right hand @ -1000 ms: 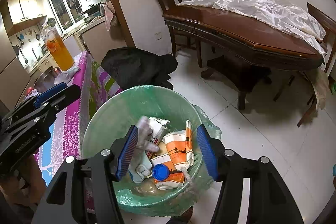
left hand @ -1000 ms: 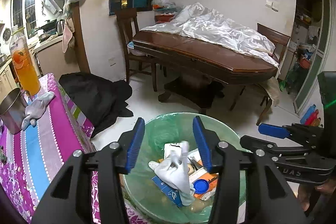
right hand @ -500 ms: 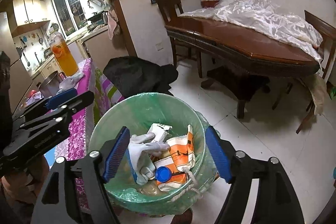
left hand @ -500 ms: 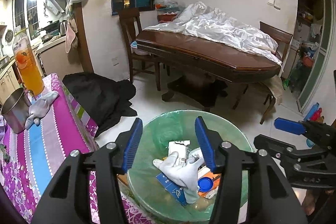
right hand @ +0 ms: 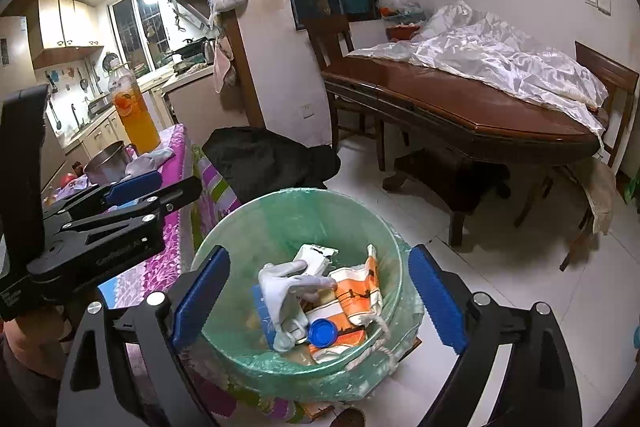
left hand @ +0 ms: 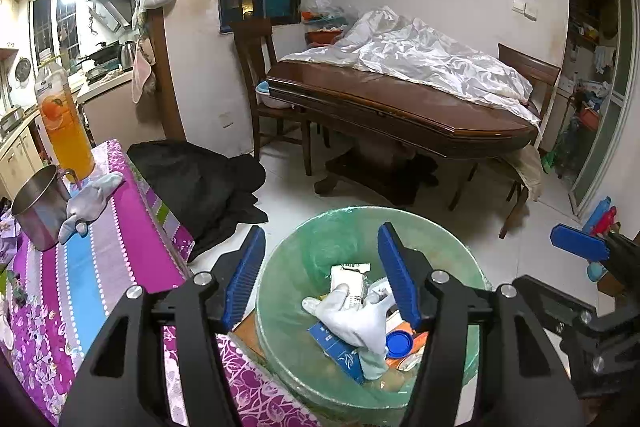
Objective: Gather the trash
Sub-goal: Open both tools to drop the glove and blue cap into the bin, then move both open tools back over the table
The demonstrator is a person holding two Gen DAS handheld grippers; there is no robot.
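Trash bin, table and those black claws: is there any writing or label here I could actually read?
No text reads with certainty.
Pale print on the side of the black left claw: too blurred to read.
Label on the tall orange drink bottle: too small to read.
Dark print on the white carton in the green-lined trash bin: blurred, unreadable.

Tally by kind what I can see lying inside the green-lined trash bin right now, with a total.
In the trash bin, items that can be told apart:
White glove: 1
Blue bottle cap: 1
Orange-and-white bag: 1
White carton: 1
Blue box: 1
Total: 5. Anything buried deeper is hidden.
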